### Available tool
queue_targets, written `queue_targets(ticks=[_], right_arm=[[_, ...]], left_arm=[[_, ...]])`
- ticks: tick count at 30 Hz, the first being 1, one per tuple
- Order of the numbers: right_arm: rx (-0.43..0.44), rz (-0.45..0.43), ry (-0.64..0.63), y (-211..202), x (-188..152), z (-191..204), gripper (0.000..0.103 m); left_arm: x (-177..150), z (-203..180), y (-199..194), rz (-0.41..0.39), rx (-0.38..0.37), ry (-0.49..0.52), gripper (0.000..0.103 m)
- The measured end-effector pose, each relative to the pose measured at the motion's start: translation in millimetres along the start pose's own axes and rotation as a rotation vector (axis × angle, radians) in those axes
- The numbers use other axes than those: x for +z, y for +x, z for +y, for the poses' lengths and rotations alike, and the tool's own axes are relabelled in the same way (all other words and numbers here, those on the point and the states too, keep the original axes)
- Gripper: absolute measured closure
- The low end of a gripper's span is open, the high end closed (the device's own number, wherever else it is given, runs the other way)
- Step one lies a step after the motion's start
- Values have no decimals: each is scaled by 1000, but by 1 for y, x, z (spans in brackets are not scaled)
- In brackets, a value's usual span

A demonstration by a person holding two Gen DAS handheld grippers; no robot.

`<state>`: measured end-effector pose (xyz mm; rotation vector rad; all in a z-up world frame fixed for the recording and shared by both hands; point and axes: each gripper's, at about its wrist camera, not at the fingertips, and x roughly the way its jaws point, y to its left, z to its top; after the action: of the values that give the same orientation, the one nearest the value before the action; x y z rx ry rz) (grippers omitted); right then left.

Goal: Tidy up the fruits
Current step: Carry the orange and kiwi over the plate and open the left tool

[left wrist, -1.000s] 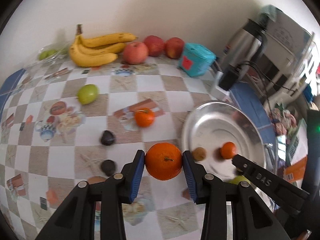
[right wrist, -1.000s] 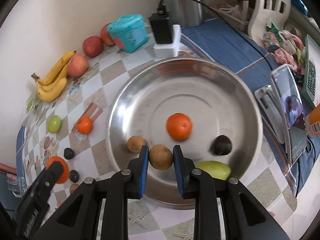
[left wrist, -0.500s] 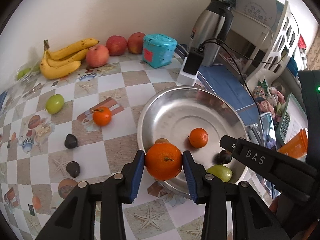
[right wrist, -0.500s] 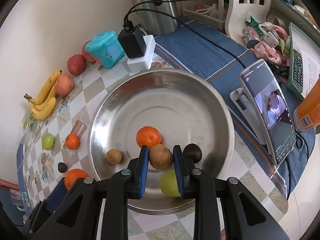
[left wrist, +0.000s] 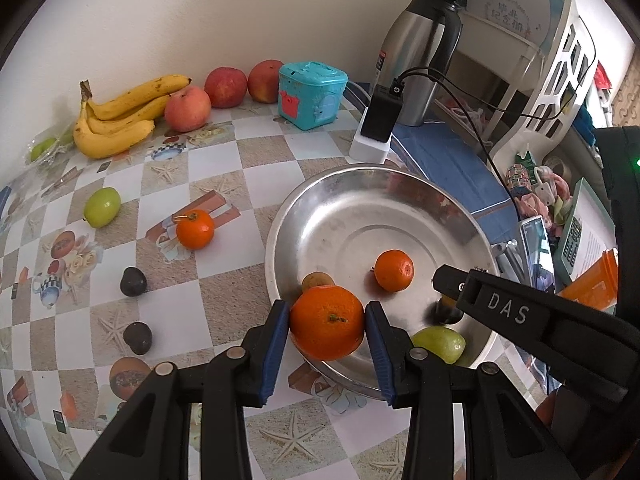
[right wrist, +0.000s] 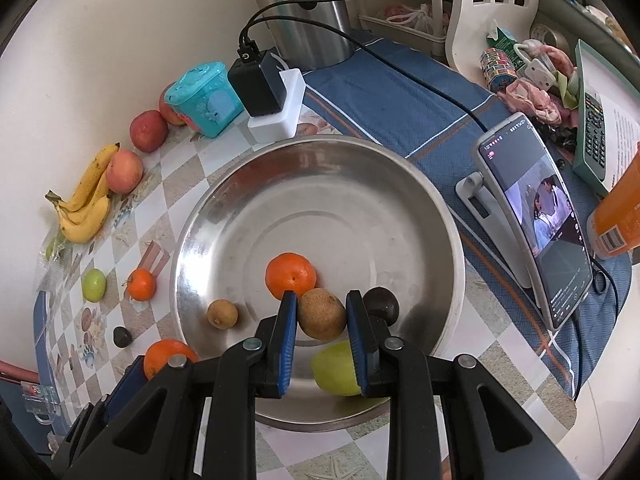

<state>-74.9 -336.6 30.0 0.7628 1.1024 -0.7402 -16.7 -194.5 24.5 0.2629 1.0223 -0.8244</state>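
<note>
Pinching a large orange [left wrist: 326, 322], the left claw [left wrist: 326, 334] hangs over the steel bowl's [left wrist: 472, 220] near rim; the right claw [right wrist: 322, 322] clamps a kiwi [right wrist: 321, 313] lower centre, with the bowl's far half bare.

Your only clear lettering: "DAS", white capitals on the black arm of the right gripper [left wrist: 444, 280], seen from the left wrist view. The white rack [left wrist: 508, 16] behind the kettle carries red characters, too blurred to read. The phone [right wrist: 536, 224] screen shows small status text, and the orange bottle [right wrist: 620, 216] a barcode; you can read neither.
</note>
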Motion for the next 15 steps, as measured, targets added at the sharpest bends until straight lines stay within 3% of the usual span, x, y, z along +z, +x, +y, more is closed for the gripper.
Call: queue_targets(ticks=[5, 15], right_arm=[[44, -4, 15, -1, 2, -1, 76], [29, -16, 7, -4, 4, 0, 76]], left_arm=[[0, 0, 2, 4, -3, -1, 59], [2, 7, -2, -6, 1, -25, 39]])
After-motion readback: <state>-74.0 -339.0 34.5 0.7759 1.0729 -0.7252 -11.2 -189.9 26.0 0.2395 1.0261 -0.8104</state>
